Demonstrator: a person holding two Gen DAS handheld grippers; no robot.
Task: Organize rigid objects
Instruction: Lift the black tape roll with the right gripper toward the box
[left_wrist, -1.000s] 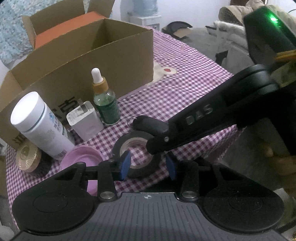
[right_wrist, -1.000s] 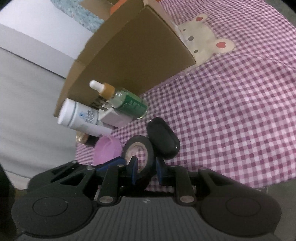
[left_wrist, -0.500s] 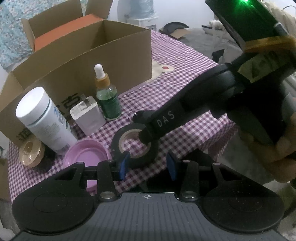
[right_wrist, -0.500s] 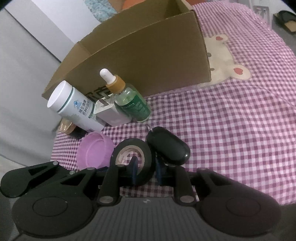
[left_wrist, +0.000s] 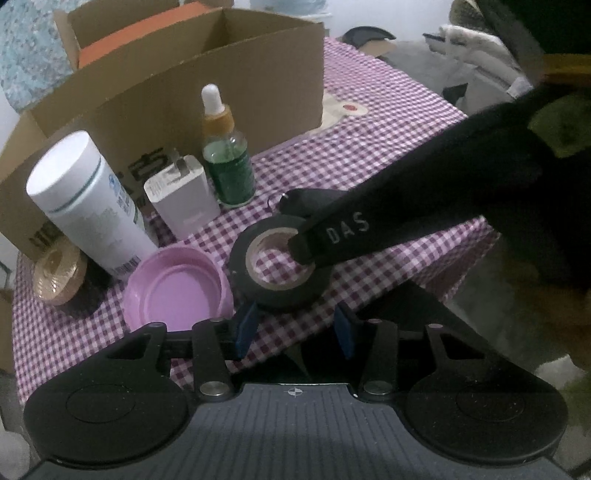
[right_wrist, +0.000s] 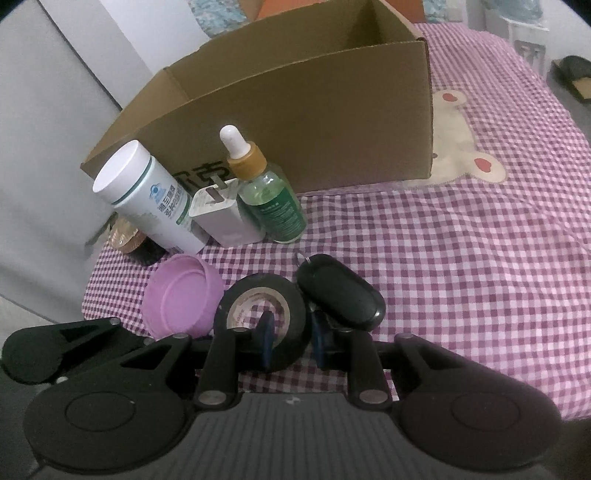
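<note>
A black tape roll (right_wrist: 258, 317) (left_wrist: 280, 273) lies on the checked cloth near the table's front edge. My right gripper (right_wrist: 290, 341) is shut on the black tape roll, one finger inside its hole and one outside its wall. A black key fob (right_wrist: 340, 297) lies just right of the roll. My left gripper (left_wrist: 293, 328) is open and empty, just short of the roll. A pink lid (left_wrist: 177, 288), a white bottle (left_wrist: 85, 199), a white charger (left_wrist: 181, 195) and a green dropper bottle (left_wrist: 227, 158) stand behind.
An open cardboard box (right_wrist: 295, 99) stands behind the objects, also in the left wrist view (left_wrist: 177, 81). A small gold-topped jar (left_wrist: 55, 269) sits at the far left. The table edge drops off at the front and at the right.
My right gripper has turned upright and stayed shut on the tape roll's wall. My left gripper has stayed open and drawn slightly closer to the roll.
</note>
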